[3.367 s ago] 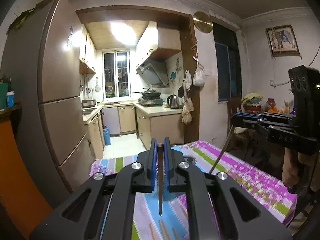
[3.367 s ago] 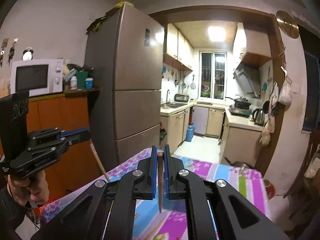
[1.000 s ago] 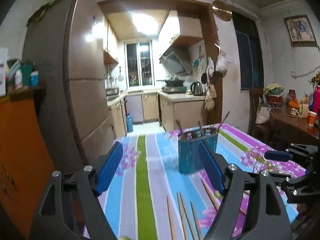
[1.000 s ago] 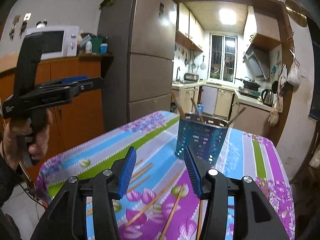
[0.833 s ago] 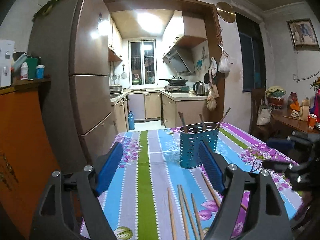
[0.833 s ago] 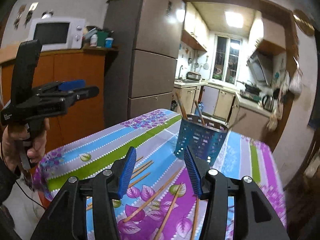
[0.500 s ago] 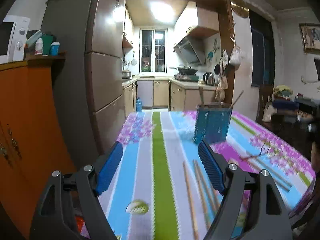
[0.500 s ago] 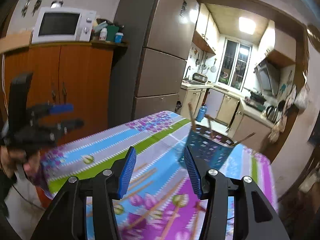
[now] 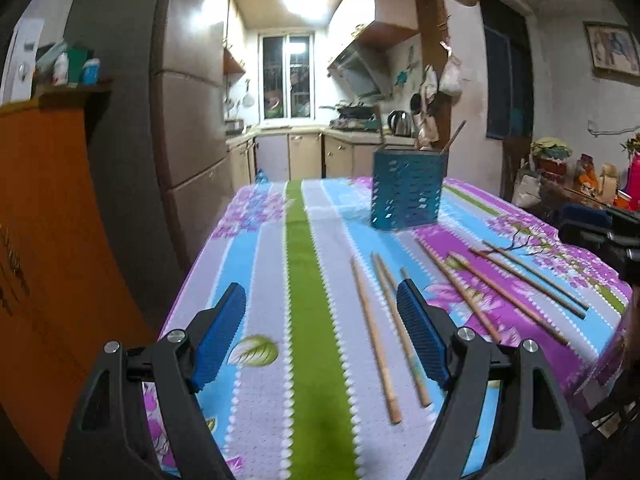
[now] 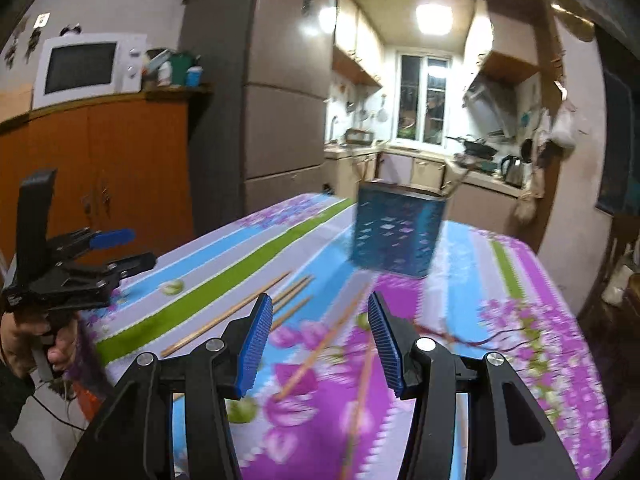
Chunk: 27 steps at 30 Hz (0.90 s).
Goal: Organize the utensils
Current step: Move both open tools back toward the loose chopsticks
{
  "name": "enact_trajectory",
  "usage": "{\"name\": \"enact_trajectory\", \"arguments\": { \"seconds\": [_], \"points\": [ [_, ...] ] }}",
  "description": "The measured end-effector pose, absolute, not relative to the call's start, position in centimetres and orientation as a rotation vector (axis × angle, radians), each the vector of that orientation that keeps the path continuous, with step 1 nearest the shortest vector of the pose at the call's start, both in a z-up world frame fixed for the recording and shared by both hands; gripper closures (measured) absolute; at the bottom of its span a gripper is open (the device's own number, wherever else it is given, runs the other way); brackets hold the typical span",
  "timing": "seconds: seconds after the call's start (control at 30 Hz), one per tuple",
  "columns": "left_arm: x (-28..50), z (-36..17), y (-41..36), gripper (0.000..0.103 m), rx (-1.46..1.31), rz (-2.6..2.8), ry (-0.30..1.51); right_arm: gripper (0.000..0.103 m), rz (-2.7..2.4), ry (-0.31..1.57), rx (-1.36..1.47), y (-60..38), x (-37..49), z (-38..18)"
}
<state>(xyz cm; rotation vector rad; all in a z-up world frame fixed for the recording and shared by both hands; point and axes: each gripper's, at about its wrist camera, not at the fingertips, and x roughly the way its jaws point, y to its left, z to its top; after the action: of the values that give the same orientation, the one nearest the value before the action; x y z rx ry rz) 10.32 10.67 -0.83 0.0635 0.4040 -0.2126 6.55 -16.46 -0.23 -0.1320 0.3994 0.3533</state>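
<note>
Fingers of the left gripper (image 9: 322, 334) stand wide apart, empty, above the striped tablecloth (image 9: 304, 272). The right gripper (image 10: 320, 344) is parted less widely and holds nothing. Loose wooden chopsticks (image 9: 374, 336) lie on the cloth beneath both. Farther back, the blue perforated utensil holder (image 9: 407, 188) stands upright with several chopsticks inside.

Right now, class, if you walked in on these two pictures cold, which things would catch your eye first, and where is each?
First, the bright striped floral tablecloth covering the table, with loose wooden chopsticks scattered across its near half. Next, the blue perforated utensil holder standing upright toward the far end, a few sticks already poking out of it. In front, the open left gripper and open right gripper hover over the chopsticks, holding nothing.
</note>
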Motion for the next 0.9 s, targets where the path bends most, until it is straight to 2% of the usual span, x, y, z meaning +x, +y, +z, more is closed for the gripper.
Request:
{"name": "enact_trajectory", "arguments": {
  "seconds": [0.4,0.67,0.77,0.83,0.9],
  "points": [
    [6.8,-0.2,7.9,0.028,0.091,-0.249,0.314,0.052,0.301,0.432,-0.05,-22.3,5.0,-1.9],
    [3.8,-6.5,5.4,0.028,0.144,-0.272,0.412,0.052,0.333,0.461,-0.056,-21.4,1.6,-6.6],
    [3.3,-9.0,3.9,0.041,0.213,-0.27,0.432,0.057,0.339,0.487,-0.066,-21.0,0.7,-9.0],
    [3.7,-10.0,3.9,0.052,0.199,-0.274,0.458,0.066,0.327,0.498,-0.06,-20.8,0.4,-10.5],
    [3.6,-10.1,3.9,0.057,0.189,-0.282,0.453,0.072,0.319,0.5,-0.048,-20.8,0.2,-11.2]
  ]
}}
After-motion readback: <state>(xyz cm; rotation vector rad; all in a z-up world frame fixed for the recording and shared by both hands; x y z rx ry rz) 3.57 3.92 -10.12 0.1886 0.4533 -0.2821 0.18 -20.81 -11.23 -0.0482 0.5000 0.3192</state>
